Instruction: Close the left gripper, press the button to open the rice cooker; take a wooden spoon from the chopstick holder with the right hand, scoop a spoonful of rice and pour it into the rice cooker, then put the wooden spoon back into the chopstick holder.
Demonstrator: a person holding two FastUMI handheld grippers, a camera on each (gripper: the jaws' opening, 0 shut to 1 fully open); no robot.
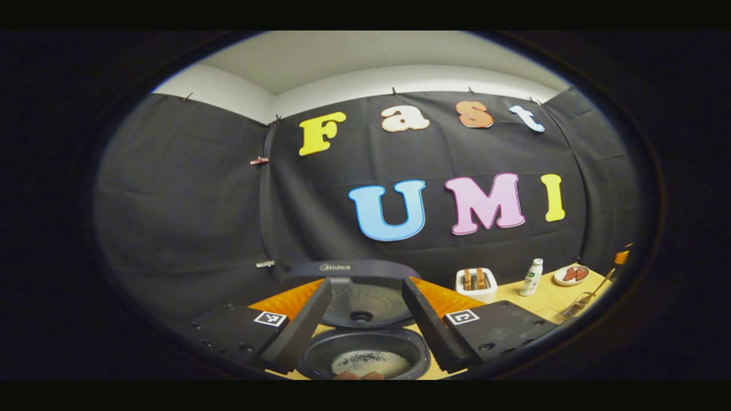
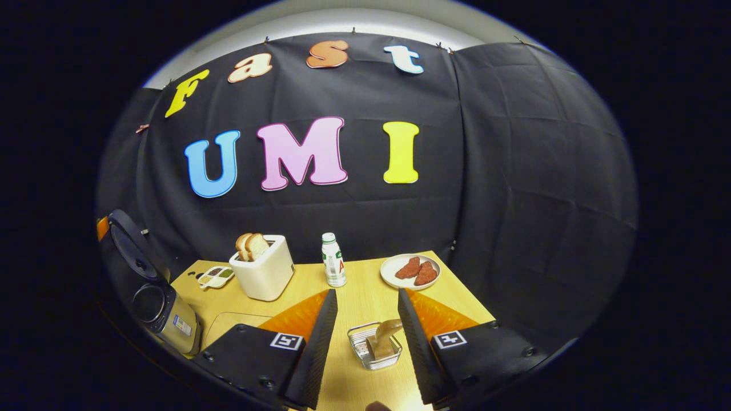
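Already the rice cooker (image 1: 365,337) stands open, lid (image 1: 354,291) tipped up and back; it serves as my landmark. Left gripper view looks straight down into it: dark inner pot (image 1: 320,357) with a pale patch of rice (image 1: 371,362) at the bottom. Left gripper (image 1: 365,297) hangs just above the pot, fingers spread wide apart, holding nothing.

Right of the cooker in that view: white toaster (image 1: 477,285) with two bread slices, a small white bottle (image 1: 532,277) beyond it, then a plate (image 1: 571,275) of reddish pieces. Nearer the edge, a wire holder (image 1: 574,307) with a wooden handle (image 1: 602,285) sticking out at a slant.

Right gripper view gives what the other does not. Cooker (image 2: 157,302) sits at far left, seen from the side, lid (image 2: 128,242) raised. Just right of it, a small divided dish (image 2: 216,277) with dark and green contents, then the toaster (image 2: 262,274) with bread (image 2: 251,245), the bottle (image 2: 332,260), and the plate (image 2: 400,277) bearing two red-brown slabs (image 2: 417,271).

Well right of the cooker and closest to the camera, a clear wire chopstick holder (image 2: 358,342) rests on the wooden table (image 2: 365,297). Wooden spoon (image 2: 384,337) lies in it, bowl end leaning over the rim. Right gripper (image 2: 365,314) hovers over this holder, fingers wide apart, spoon between them but untouched.
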